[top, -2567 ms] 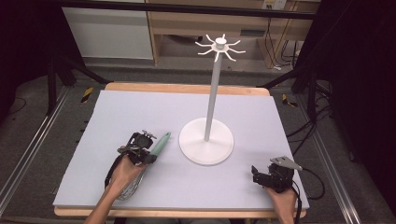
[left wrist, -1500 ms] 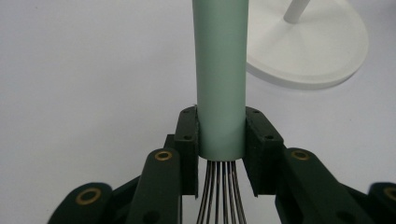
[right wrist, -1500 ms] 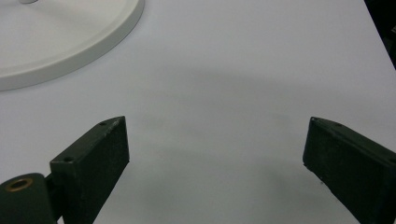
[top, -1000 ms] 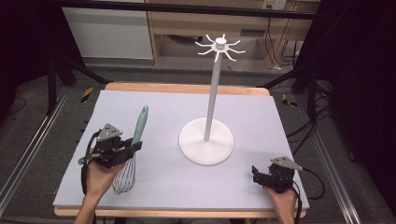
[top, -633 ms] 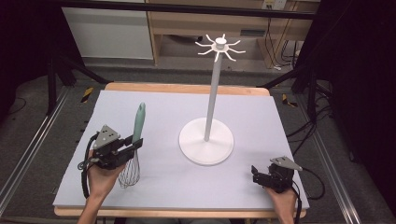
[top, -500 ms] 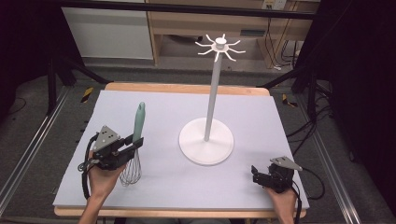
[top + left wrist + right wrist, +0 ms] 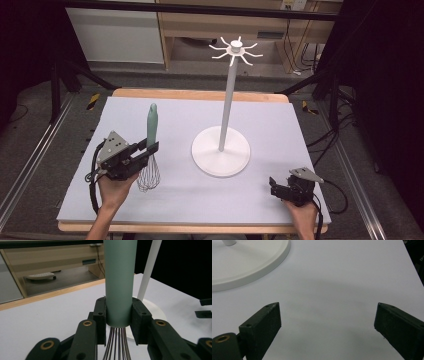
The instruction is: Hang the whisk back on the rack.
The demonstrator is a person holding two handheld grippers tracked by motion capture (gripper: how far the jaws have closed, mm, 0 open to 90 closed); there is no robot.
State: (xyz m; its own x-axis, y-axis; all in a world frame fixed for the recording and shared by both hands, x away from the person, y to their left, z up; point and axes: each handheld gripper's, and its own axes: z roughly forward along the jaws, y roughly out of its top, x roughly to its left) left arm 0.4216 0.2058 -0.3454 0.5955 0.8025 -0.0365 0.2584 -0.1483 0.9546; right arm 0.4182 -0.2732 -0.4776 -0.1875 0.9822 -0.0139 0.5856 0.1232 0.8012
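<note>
My left gripper [image 7: 148, 149] is shut on a whisk [image 7: 151, 124] with a pale green handle. The whisk stands upright, handle up, with its wire head [image 7: 149, 175] hanging down just over the mat. In the left gripper view both pads [image 7: 100, 315] press the bottom end of the handle [image 7: 120, 282], and the wires [image 7: 117, 345] fan out below. A white stand [image 7: 220, 150] with a tall pole and a ring of hooks [image 7: 235, 49] rises at mid-table, to the right of the whisk. My right gripper [image 7: 275, 186] rests open at the front right, with bare mat between its jaws [image 7: 327, 322].
A pale grey mat [image 7: 280, 125] covers the wooden table [image 7: 200, 93]. The stand's round base [image 7: 249, 262] lies ahead-left of the right gripper. Shelving and cables stand behind the table, with dark frame legs at both sides.
The left gripper, once beside the stand's base with the whisk lying low, has carried it left and raised the handle to upright. The right gripper has stayed still.
</note>
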